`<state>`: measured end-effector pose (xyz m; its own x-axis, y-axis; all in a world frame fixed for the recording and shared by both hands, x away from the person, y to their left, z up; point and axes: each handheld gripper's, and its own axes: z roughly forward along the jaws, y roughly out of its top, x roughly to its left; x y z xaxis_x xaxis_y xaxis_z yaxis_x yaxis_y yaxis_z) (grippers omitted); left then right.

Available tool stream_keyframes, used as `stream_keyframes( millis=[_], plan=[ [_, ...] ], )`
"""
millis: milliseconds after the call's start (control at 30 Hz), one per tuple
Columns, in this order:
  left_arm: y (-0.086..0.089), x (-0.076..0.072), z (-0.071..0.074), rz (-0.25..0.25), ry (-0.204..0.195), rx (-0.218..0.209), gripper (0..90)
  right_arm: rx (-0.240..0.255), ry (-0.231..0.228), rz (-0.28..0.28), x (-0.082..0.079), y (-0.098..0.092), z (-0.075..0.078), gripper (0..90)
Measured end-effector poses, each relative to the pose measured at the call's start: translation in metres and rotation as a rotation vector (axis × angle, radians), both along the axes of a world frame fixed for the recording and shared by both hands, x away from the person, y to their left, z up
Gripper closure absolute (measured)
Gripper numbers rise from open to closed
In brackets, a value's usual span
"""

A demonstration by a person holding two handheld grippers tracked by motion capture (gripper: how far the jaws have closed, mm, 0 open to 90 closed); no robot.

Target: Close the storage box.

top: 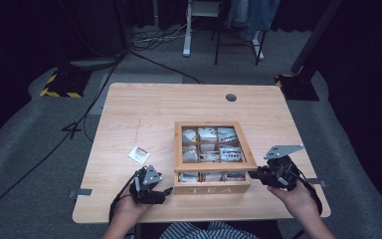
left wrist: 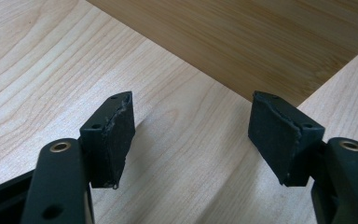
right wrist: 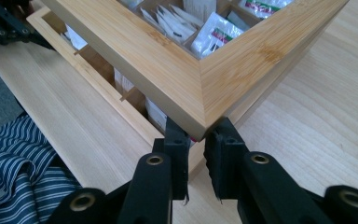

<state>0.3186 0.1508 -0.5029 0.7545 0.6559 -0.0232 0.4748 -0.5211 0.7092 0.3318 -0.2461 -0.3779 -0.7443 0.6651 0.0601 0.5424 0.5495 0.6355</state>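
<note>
A wooden tea box [top: 211, 189] marked TEA stands near the table's front edge, with tea bags in its compartments. Its windowed lid [top: 216, 168] is raised at the front. My right gripper [top: 253, 174] sits at the lid's front right corner. In the right gripper view that gripper [right wrist: 196, 135] has its jaws nearly together, pinching the tip of the lid [right wrist: 168, 65] corner. My left gripper [top: 165, 190] lies just left of the box's front corner. Its jaws [left wrist: 191, 135] stand open over bare table, and the box wall [left wrist: 242, 42] is just beyond them.
One loose tea bag packet [top: 139, 154] lies on the table left of the box. A cable hole [top: 231, 97] sits near the far edge. The table's front edge is close behind both hands. A striped garment [right wrist: 18, 163] hangs below that edge.
</note>
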Motion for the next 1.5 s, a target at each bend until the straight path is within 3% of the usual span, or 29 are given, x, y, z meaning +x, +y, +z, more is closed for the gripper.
stream_keyframes(
  millis=[567, 1200, 1500],
  plan=[
    [0.000, 0.000, 0.000, -0.001, 0.000, 0.002, 32.3, -0.083, 0.091, 0.033, 0.003, 0.006, -0.012, 71.4],
    [0.000, 0.000, 0.000, -0.004, 0.001, 0.002, 31.6, -0.151, 0.135, 0.053, 0.007, 0.012, -0.023, 63.4],
    [0.000, 0.000, 0.000, -0.004, 0.001, 0.002, 31.5, -0.161, 0.153, 0.055, 0.007, 0.014, -0.027, 49.1]
  ],
)
